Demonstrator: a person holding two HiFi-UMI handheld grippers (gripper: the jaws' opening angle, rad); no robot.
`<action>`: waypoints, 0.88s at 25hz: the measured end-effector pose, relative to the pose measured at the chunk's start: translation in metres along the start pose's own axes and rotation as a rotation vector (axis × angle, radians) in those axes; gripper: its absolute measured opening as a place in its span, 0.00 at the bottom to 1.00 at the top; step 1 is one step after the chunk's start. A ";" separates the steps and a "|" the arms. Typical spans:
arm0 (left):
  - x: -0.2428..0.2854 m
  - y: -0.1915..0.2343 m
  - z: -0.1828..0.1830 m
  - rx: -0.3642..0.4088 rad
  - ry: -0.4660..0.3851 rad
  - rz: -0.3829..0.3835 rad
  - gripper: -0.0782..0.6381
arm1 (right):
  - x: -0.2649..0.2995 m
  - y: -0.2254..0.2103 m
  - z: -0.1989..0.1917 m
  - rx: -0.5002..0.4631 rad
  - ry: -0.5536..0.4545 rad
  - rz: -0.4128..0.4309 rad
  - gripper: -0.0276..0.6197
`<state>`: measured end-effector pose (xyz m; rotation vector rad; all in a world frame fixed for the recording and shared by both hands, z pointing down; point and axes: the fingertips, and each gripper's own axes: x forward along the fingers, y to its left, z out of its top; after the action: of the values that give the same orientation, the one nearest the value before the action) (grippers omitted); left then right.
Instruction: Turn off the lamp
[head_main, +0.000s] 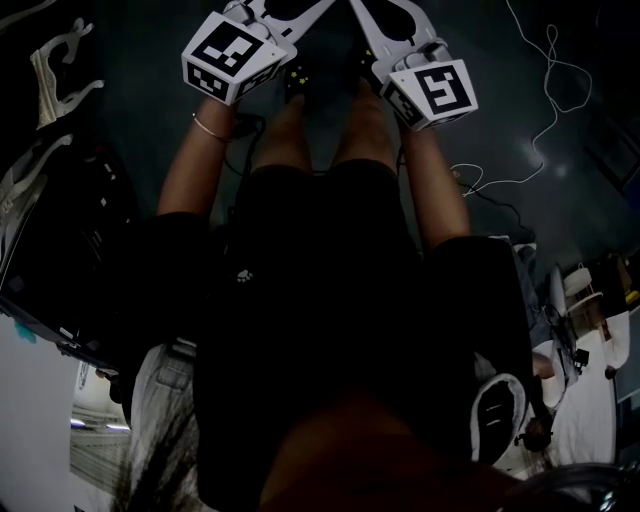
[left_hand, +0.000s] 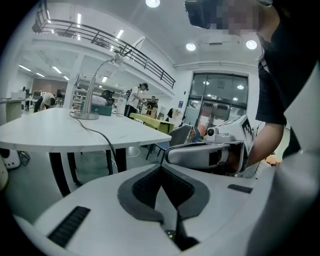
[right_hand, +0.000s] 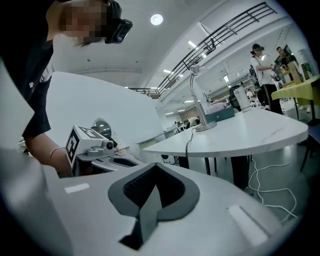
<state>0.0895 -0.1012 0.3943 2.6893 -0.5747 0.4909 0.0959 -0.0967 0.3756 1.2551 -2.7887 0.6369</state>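
Note:
A silver gooseneck desk lamp (left_hand: 91, 97) stands on a white rounded table (left_hand: 55, 131), far ahead of my left gripper (left_hand: 161, 167), whose jaws are shut on nothing. The right gripper view has the same lamp (right_hand: 196, 97) on the table (right_hand: 250, 131), well beyond my right gripper (right_hand: 156, 166), also shut and empty. Whether the lamp is lit I cannot tell. A cord (left_hand: 100, 136) runs from its base over the table edge. In the head view both marker cubes (head_main: 230, 55) (head_main: 432, 90) are held side by side above the person's legs, with the jaw tips cut off at the top.
People (left_hand: 135, 99) stand at a yellow-green table (left_hand: 152, 122) in the back. A chair (left_hand: 177, 135) sits past the white table. A power strip (left_hand: 11, 159) lies low at the left, and white cables (right_hand: 265, 186) trail on the floor under the table.

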 end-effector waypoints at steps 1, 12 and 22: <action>-0.001 -0.002 0.006 0.001 -0.010 0.000 0.12 | -0.003 0.000 0.004 0.001 -0.003 -0.006 0.05; -0.025 -0.027 0.067 -0.038 -0.118 -0.005 0.12 | -0.021 0.022 0.047 0.043 -0.061 -0.051 0.04; -0.041 -0.053 0.101 0.044 -0.129 -0.006 0.12 | -0.041 0.033 0.087 0.026 -0.109 -0.119 0.04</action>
<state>0.1041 -0.0829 0.2750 2.7785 -0.5968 0.3334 0.1128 -0.0799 0.2767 1.4913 -2.7717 0.6174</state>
